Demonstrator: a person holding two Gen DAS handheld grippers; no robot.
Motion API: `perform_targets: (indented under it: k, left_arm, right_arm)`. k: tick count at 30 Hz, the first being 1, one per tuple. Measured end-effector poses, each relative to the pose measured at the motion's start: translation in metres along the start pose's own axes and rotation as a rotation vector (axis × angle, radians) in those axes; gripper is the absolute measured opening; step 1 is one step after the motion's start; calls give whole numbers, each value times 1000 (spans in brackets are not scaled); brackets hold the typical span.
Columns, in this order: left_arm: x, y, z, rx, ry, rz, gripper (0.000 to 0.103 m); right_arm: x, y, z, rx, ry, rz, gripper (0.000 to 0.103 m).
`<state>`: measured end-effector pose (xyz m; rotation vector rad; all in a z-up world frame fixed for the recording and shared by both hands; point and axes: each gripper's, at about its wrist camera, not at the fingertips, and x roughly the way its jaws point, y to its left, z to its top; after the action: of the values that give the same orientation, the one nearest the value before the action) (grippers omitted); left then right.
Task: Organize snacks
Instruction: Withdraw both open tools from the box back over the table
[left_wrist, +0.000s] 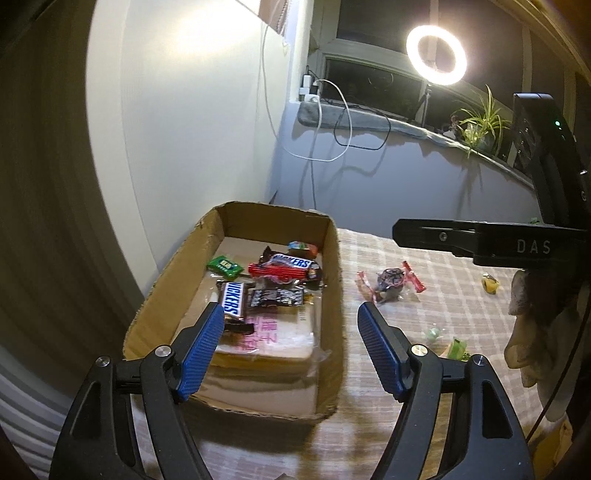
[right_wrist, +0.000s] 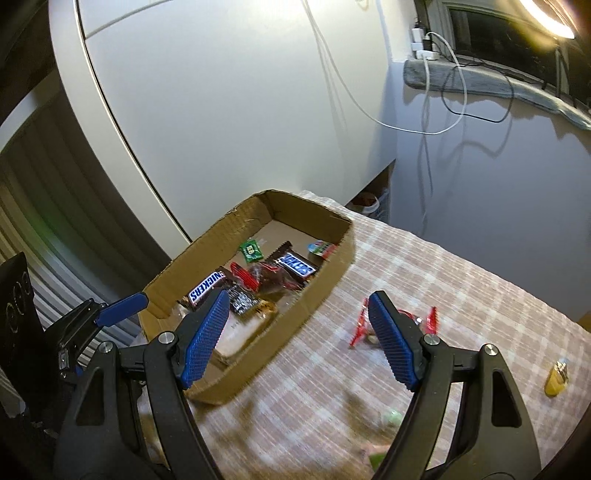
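A shallow cardboard box (left_wrist: 332, 295) on the checked tablecloth holds two Snickers bars (left_wrist: 232, 301) (left_wrist: 291, 263), a green packet (left_wrist: 223, 266), a red wrapper (left_wrist: 277, 273), a dark packet (left_wrist: 277, 297) and a flat pack with pink print (left_wrist: 273, 336). My left gripper (left_wrist: 290, 308) hovers open over the box's near right wall with nothing between its blue pads. My right gripper (right_wrist: 299, 295) is also open and empty, above the cloth just right of the box (right_wrist: 325, 291). A red-ended wrapped snack (right_wrist: 360, 321) lies on the cloth beyond its right finger.
Loose on the cloth are a yellow candy (right_wrist: 557, 378), a small green candy (right_wrist: 392, 417) and a green wrapper (left_wrist: 458, 347). A white cabinet stands behind the box. A ring light (left_wrist: 436, 55), cables and a plant (left_wrist: 480, 122) are at the window sill. A grey cloth hangs at the right edge (left_wrist: 532, 332).
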<state>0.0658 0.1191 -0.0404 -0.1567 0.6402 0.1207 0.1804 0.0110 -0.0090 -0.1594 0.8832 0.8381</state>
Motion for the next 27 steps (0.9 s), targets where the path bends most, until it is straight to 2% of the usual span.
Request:
perform_targets:
  k: [18, 27]
  left_arm:
    - [-1, -51, -2, 67, 2, -38, 75]
    - [12, -77, -10, 88, 42, -82, 75]
  right_arm:
    - [-64, -51, -35, 59, -64, -64, 80]
    - [-83, -86, -62, 101, -49, -110, 80]
